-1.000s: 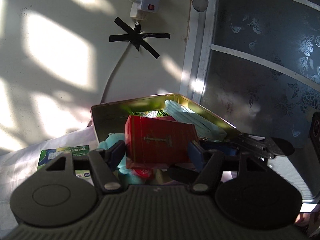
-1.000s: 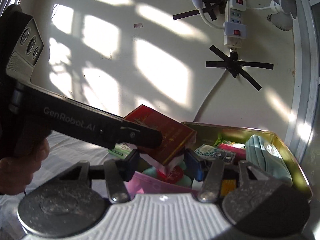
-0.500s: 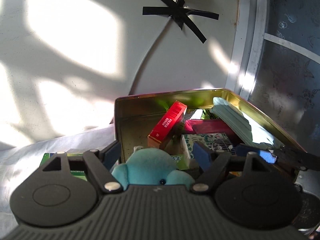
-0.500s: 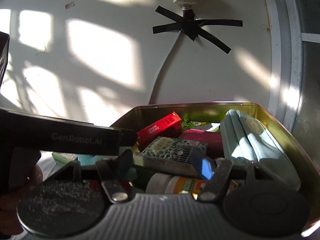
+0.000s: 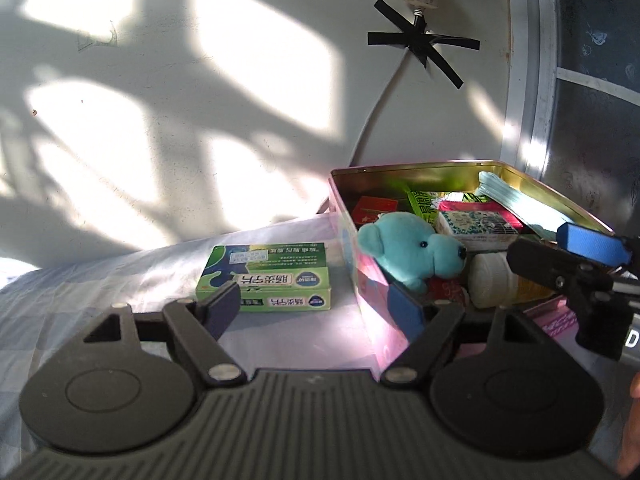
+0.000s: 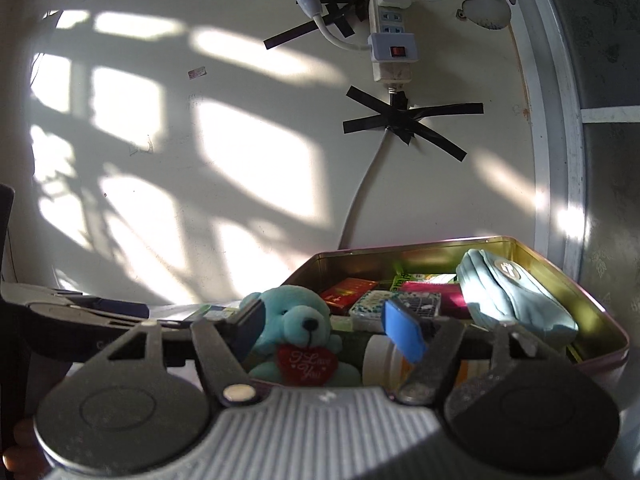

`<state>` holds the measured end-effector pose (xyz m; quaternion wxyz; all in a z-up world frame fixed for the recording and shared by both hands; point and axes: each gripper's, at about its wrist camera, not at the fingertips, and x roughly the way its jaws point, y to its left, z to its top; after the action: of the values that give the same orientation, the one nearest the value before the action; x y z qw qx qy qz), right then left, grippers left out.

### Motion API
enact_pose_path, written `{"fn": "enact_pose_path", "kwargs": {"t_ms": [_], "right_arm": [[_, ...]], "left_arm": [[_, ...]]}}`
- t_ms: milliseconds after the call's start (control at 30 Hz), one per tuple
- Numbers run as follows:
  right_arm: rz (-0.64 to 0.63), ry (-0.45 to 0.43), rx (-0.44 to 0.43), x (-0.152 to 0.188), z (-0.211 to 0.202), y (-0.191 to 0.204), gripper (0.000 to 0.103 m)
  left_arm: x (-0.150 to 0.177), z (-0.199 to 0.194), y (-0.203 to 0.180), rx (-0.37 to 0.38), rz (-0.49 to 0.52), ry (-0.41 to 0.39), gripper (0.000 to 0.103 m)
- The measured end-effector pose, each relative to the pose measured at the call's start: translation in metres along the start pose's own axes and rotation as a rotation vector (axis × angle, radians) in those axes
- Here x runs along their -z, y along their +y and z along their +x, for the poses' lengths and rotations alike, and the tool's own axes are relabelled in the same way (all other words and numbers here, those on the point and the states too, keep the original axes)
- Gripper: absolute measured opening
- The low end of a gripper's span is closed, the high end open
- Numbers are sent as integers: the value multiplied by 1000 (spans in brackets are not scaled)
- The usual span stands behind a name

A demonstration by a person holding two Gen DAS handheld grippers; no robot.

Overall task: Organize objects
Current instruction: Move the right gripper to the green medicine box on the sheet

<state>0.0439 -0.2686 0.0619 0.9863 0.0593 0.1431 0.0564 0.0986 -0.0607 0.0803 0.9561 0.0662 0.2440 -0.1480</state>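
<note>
A gold tin (image 5: 400,172) stands on the pale sheet, filled with small things. In it sit a teal bear (image 5: 408,248), a red box (image 5: 374,206), a patterned box (image 5: 476,224), a white bottle (image 5: 492,280) and a light blue pouch (image 5: 516,204). A green box (image 5: 266,276) lies on the sheet left of the tin. My left gripper (image 5: 316,312) hovers between that box and the tin's near corner, jaws opening, holding nothing. My right gripper (image 6: 326,332) stands open at the tin's near edge. The bear (image 6: 296,320) sits just beyond its fingers, untouched.
The cream wall behind carries a power strip (image 6: 392,40) and a cable taped with black crosses (image 6: 404,120). A white door frame (image 6: 560,140) with patterned glass rises at the right. The other gripper's blue pad (image 5: 592,244) reaches over the tin's right side.
My left gripper let go of the red box, which now lies in the tin, and swung left toward the green box. The right gripper's jaws widened.
</note>
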Motion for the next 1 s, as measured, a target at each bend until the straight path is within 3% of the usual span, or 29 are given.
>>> {"fn": "enact_pose_path", "kwargs": {"t_ms": [200,267,367,467,533,633,733,867,1000], "right_arm": [[-123,34,-143,-3,8,57,65],[-174,73,-201,-3,21,80,64],[-230,158,-252,-5,52,117,60],[-290,264,-251,-15,99,145,60],[-320,357,-231,-28,144,158,67],[-216,479,-161,-52,207,157,70],[-114,577,-73,-63,261,150,72],[-86,696,42,-50,302,139,72],[3,741,22,-35,303,127,75]], "left_arm": [[30,0,73,-184,-69,57,83],[43,4,101,-278,-99,77,83],[61,6,134,-328,-184,85,83],[71,8,161,-287,-319,101,82],[72,4,171,-255,-371,74,83],[74,10,178,-213,-420,112,83],[73,13,176,-222,-401,123,83],[72,13,176,-221,-398,137,83],[72,11,185,-216,-433,136,83]]}}
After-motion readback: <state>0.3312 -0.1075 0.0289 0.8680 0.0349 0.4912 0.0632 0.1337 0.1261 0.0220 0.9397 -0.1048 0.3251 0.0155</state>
